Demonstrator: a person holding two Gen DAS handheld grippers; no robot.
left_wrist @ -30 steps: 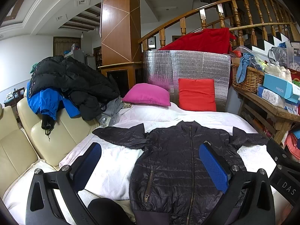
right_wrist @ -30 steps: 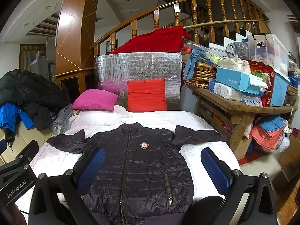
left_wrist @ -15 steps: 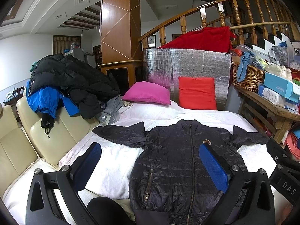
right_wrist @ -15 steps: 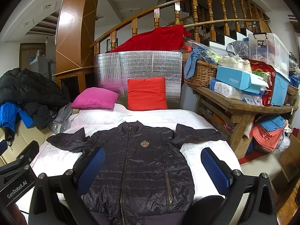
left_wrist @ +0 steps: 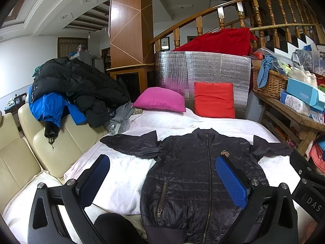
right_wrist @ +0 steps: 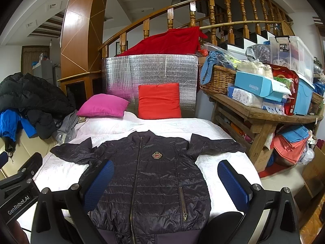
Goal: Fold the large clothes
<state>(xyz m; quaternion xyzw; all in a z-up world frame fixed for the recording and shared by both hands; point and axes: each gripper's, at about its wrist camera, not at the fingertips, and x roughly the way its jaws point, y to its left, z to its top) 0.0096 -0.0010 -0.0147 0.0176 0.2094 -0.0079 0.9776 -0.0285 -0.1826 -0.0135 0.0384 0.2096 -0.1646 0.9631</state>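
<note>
Both of your tongs are spread wide and hold nothing. The jacket (left_wrist: 195, 174) lies flat and face up on the bed (left_wrist: 126, 174), zipped, sleeves out to either side, collar toward the pillows and hem toward you.

Your left tongs (left_wrist: 166, 180) hang above the near part of the bed, off the jacket's left side: the right pad (left_wrist: 231, 183) sits over the chest below the crest, while the left pad (left_wrist: 95, 177) is over bare white sheet, well clear of the sleeve. Your right tongs (right_wrist: 166, 180) are more nearly centred on the jacket (right_wrist: 150, 179): the left pad (right_wrist: 99, 181) overlaps the jacket's side under the left sleeve, and the right pad (right_wrist: 233, 183) is over white bedding just beside the other side seam. Whether any pad touches the cloth, you cannot tell.

From the left wrist view you get the cream sofa (left_wrist: 40, 148) with its pile of coats (left_wrist: 71, 83), which the right view only clips at its edge. From the right wrist view you get the whole right sleeve, the full tabletop (right_wrist: 258, 111) loaded with boxes and a basket (right_wrist: 219, 77), and the stacked cloths beneath it. A pink pillow (right_wrist: 102, 105) and a red pillow (right_wrist: 159, 100) show in both.
</note>
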